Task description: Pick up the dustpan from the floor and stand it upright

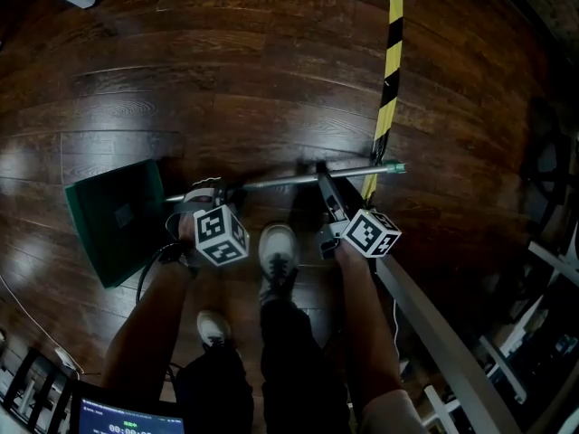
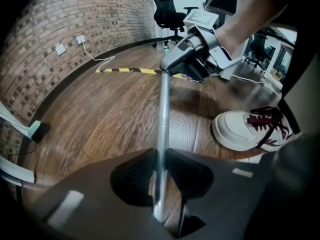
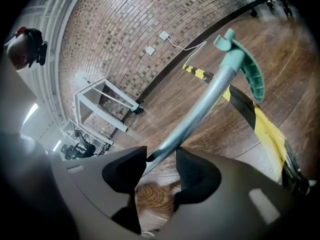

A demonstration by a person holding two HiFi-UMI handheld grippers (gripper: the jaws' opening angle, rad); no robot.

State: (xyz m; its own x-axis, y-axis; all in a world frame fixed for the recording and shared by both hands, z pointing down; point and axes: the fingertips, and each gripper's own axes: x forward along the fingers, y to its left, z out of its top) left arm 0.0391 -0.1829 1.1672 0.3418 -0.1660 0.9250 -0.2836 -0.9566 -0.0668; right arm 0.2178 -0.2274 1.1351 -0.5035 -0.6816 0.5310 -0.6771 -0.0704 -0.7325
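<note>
Two grippers: both at the dustpan (image 1: pixel 116 217) handle (image 1: pixel 289 179), lying flat on floor (image 1: pixel 271 80), pan (image 1: pixel 90 242) at centre left.
Left gripper (image 2: pixel 160 159): fingers clamped on handle, near pan.
Right gripper (image 3: pixel 161 156): fingers partly open around handle, not pressing.
Risk: loose right hold lets handle slip or swing on lift; pan may hit shoe (image 1: pixel 277 251).
Pan: looks empty, only a pale patch inside.
</note>
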